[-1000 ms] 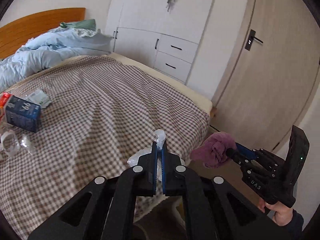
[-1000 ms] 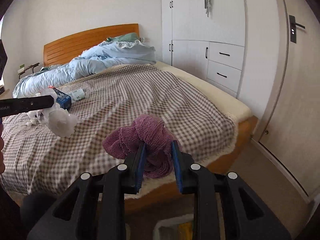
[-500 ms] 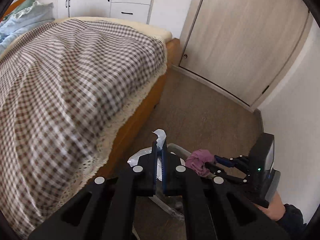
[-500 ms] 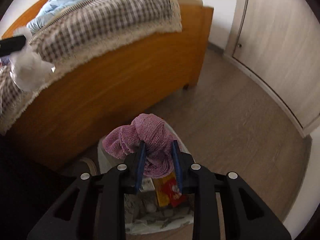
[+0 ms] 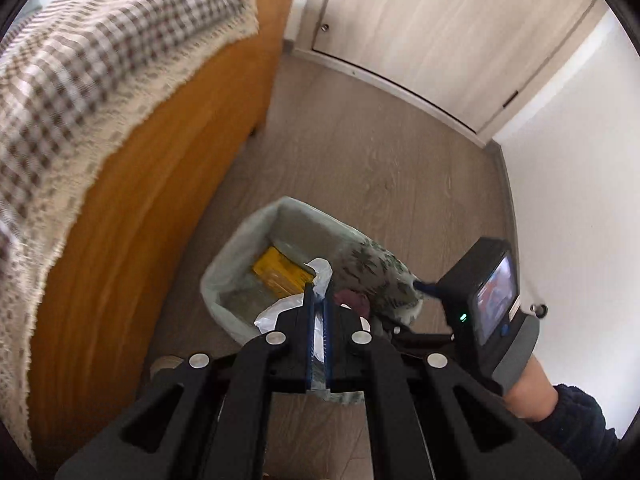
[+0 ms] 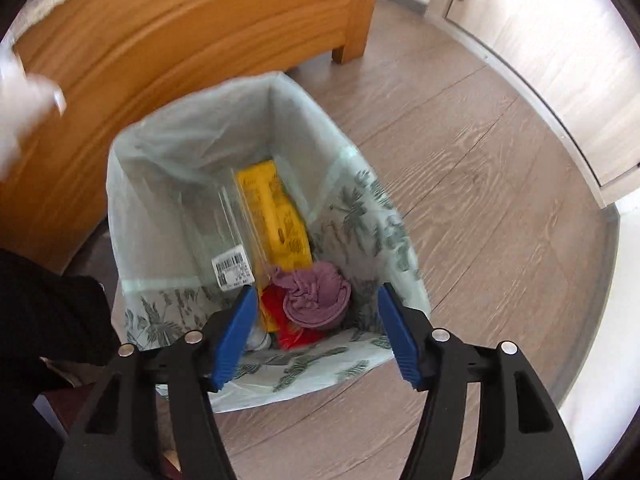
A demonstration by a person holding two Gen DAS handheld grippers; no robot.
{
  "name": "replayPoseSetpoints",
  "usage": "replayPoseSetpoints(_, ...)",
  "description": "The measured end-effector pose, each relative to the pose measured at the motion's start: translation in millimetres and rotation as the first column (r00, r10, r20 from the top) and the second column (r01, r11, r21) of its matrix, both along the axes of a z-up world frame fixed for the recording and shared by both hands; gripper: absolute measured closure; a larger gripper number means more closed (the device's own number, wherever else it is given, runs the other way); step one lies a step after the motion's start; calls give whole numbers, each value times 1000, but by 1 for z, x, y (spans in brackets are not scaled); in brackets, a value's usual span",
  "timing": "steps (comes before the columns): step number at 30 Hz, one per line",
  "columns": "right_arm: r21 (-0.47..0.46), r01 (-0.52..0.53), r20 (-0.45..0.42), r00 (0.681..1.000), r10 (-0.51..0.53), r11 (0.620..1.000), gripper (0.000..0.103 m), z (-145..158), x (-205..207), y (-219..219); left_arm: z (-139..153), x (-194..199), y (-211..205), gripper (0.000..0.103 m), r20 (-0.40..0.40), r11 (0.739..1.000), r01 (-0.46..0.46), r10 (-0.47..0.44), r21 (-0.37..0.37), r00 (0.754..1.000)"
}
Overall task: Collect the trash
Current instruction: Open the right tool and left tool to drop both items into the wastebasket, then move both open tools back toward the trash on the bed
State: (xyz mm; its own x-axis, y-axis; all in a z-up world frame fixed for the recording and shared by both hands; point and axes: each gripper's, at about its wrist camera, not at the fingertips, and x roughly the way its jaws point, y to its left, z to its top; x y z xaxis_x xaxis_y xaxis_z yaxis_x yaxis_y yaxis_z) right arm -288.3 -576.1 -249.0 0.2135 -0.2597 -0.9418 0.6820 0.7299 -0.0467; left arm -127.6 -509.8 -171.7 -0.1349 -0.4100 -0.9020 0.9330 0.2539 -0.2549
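Purple cloth [image 6: 316,300] is lying loose inside the bin [image 6: 132,152], on top of a yellow packet [image 6: 276,204] and a red wrapper [image 6: 296,334], beside a clear bag [image 6: 224,220] with a barcode label. I am tilting my right gripper [image 6: 314,300] steeply down over the bin's near side, and its jaws are opening, blue pads spread either side of the cloth without touching it. My left gripper [image 5: 318,292] is also pointing down at the bin, jaws pressed together and pinching a white plastic bag [image 5: 288,308] above the bin's near rim. To the right, my right hand [image 5: 528,384] is gripping its handle, dark sleeve [image 5: 580,424] at the wrist. Left of the bin, the wooden bed [image 5: 140,208] is standing on the floor [image 5: 360,140].
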Motion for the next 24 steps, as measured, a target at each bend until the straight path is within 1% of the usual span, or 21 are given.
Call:
replayPoseSetpoints(4, -41, 118, 70, 991, -115, 992, 42, 24, -19, -14, -23, -11, -18, 102, -95, 999, 23, -18, 46, 995)
replayPoseSetpoints(6, -62, 145, 87, 986, -140, 987, 42, 34, -28, -19, -38, -18, -26, 102, -142, 997, 36, -25, 75, 990)
replayPoseSetpoints(7, -75, 155, 90, 985, -148, 985, 40, 38, -32, -20, -46, -22, -29, 102, -154, 995, 41, -27, 93, 988)
replayPoseSetpoints(9, -95, 171, 111, 981, -160, 981, 40, 47, -39, -21, -57, -33, -32, 102, -136, 990, 53, -35, 129, 990)
replayPoseSetpoints(10, -98, 177, 119, 979, -165, 979, 40, 50, -40, -21, -64, -37, -33, 101, -144, 988, 66, -45, 141, 988)
replayPoseSetpoints(12, -99, 191, 128, 976, -178, 977, 40, 54, -44, -22, -78, -46, -39, 85, -162, 980, 86, -56, 181, 985)
replayPoseSetpoints(13, -98, 193, 131, 975, -180, 976, 40, 55, -45, -23, -83, -45, -41, 65, -172, 978, 81, -47, 192, 984)
replayPoseSetpoints(14, -96, 194, 131, 975, -181, 976, 40, 54, -44, -25, -86, -44, -40, 62, -185, 978, 75, -39, 196, 982)
replayPoseSetpoints(16, -95, 191, 131, 975, -178, 977, 40, 54, -43, -25, -87, -44, -39, 62, -202, 978, 85, -46, 190, 978)
replayPoseSetpoints(19, -85, 181, 122, 978, -170, 980, 40, 53, -38, -26, -82, -45, -35, 62, -176, 984, 86, -58, 156, 983)
replayPoseSetpoints(24, -86, 143, 103, 986, -134, 986, 40, 54, -31, -19, -80, -38, -33, 62, -153, 983, 52, -25, 178, 988)
